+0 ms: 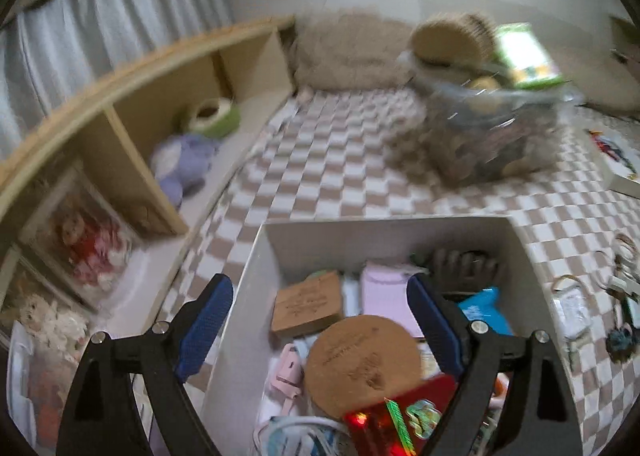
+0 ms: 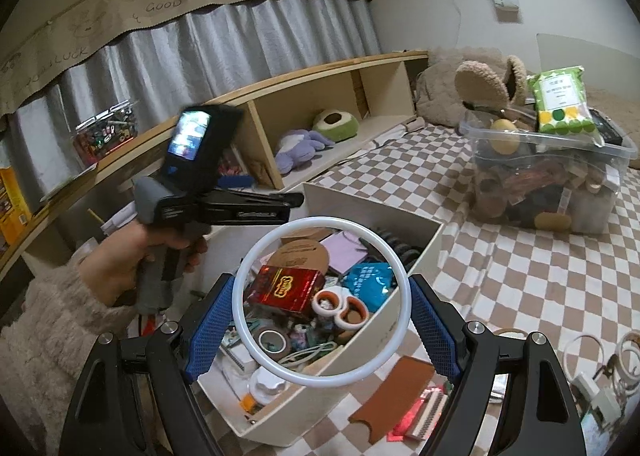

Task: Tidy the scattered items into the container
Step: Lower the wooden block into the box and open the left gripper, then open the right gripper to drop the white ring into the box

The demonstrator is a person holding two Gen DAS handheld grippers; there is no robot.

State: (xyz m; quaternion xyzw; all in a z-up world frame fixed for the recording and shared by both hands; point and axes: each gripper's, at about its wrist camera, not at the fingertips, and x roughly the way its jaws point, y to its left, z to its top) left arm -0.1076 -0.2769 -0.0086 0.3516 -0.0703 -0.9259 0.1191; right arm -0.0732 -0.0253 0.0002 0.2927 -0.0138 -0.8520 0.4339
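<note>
The right gripper has its blue-padded fingers clamped on a thin white plastic ring, held above the near end of the open white rectangular container on the checked bed cover. That container is already well filled, a red foil box and a round cork coaster among its load, so most of the tidying looks done. The left gripper hangs over the box with fingers apart and empty, while a brown leather sleeve, a small comb-like piece and several rings lie loose on the cover at the container's right.
</note>
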